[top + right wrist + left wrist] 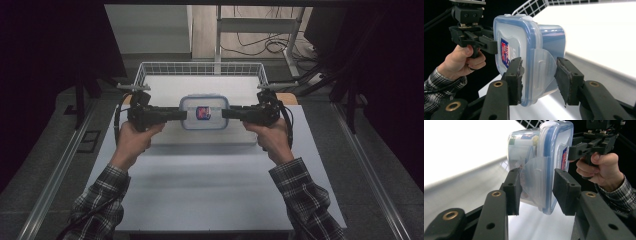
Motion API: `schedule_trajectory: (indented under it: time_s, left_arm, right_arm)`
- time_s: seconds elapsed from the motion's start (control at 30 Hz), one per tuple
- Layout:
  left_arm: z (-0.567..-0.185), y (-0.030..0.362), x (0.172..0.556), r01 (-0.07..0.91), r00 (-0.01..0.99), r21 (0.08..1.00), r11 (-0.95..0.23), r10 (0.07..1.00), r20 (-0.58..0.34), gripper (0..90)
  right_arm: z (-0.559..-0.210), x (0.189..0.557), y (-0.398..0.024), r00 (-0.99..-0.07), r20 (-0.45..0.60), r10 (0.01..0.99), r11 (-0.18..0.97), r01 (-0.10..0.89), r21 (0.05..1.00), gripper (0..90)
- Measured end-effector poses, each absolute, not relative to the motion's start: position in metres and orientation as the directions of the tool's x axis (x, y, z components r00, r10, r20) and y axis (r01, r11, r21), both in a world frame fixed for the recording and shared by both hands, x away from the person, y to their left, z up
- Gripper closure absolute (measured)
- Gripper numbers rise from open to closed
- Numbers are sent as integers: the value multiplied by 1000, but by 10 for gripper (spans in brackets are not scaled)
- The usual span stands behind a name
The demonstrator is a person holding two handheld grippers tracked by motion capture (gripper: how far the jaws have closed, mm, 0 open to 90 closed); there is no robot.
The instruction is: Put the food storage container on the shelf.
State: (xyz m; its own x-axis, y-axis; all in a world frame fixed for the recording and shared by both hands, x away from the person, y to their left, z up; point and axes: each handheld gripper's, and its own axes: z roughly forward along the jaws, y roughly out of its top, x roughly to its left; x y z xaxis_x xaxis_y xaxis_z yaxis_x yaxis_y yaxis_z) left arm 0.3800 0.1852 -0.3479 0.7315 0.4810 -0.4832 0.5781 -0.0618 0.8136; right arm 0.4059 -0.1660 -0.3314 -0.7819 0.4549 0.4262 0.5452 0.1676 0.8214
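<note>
Container (529, 157): clear glossy plastic, smooth, blue seal in lid, printed label. Hand-held gripper (536, 192) jaws: matt black plastic, brass-coloured rivets; other hand-held gripper (537, 80) pads rough, worn. Basket (200, 67): white wire metal. Worktop (210, 185): matt white. Sleeve (305, 195): checked cloth.

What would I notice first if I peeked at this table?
A clear plastic box with a blue-rimmed lid is held in the air in the middle, over the white table. The left gripper and the right gripper clamp its two ends. Behind stands a white wire basket.
</note>
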Motion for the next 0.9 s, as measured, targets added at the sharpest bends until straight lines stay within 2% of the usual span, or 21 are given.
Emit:
schedule_trajectory:
  time_s: [0.33, 0.7, 0.9]
  left_arm:
    - [-331, 188, 419, 582, 727, 812, -50, 479, -492, 583]
    - [-344, 191, 448, 626, 687, 780, -24, 490, -536, 579]
    - [-347, 189, 452, 622, 682, 782, -24, 508, -526, 562]
  right_arm:
    - [-312, 439, -163, -770, 429, 472, 145, 548, 824, 572]
    - [-325, 474, -158, -731, 481, 483, 118, 599, 792, 568]
    - [-329, 482, -157, -714, 499, 491, 108, 618, 778, 560]
